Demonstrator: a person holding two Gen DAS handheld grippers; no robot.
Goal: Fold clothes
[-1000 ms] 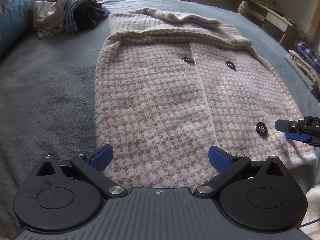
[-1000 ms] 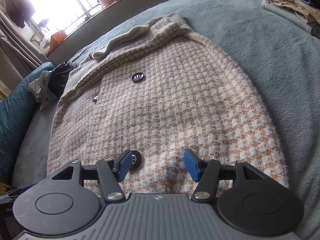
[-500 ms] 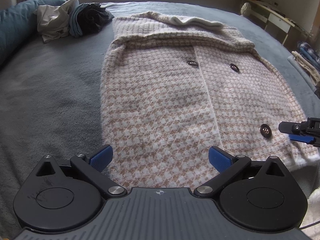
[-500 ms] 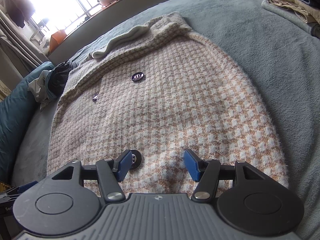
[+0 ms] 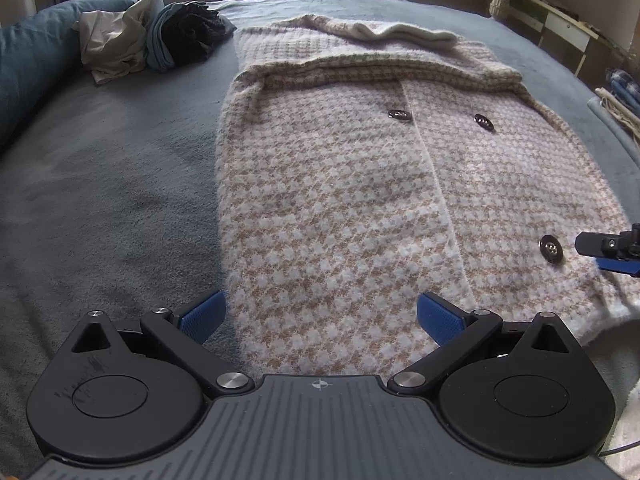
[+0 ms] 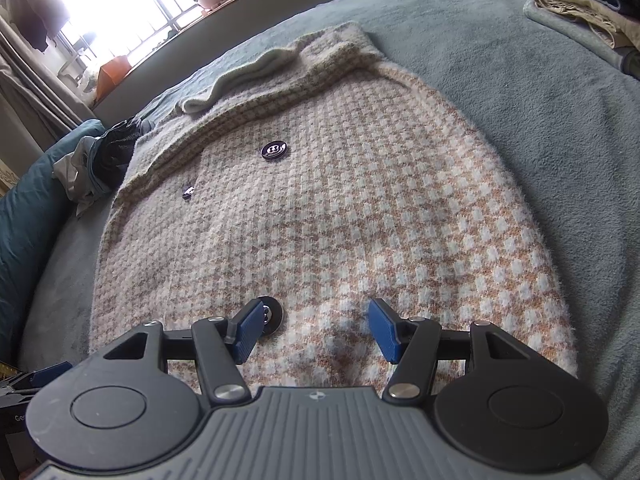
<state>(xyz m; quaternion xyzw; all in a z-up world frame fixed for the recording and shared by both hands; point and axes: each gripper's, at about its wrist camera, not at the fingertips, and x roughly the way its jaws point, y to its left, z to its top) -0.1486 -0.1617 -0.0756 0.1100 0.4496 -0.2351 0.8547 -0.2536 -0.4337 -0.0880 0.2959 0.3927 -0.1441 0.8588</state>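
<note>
Here a houndstooth knit coat (image 5: 344, 200) in beige and white lies flat, front side up, on a bed covered by a grey-blue blanket (image 5: 100, 184). Its collar end (image 5: 400, 34) points toward the far side of the bed and its hem lies nearest the two claws. Dark buttons are visible on the front: two near the collar fold (image 5: 400, 114) and one near the hem (image 5: 551, 249).

The left claw (image 5: 320, 316) is released, its blue pads (image 5: 202, 316) spread wide and empty. It is positioned at the hem, with the left pad at the coat's left edge and the right pad over the fabric. Whether the pads touch the knit cannot be told.

The right claw (image 6: 314, 330) is likewise released and holds nothing. It sits over the hem on the coat's other side, with its left pad (image 6: 248, 330) just beside, and partly covering, the lower button (image 6: 270, 314).

A heap of crumpled garments (image 5: 148, 42), pale and dark, rests at the far left against a teal pillow (image 5: 24, 60). A stack of folded clothes (image 6: 584, 12) occupies the bed's far right.
</note>
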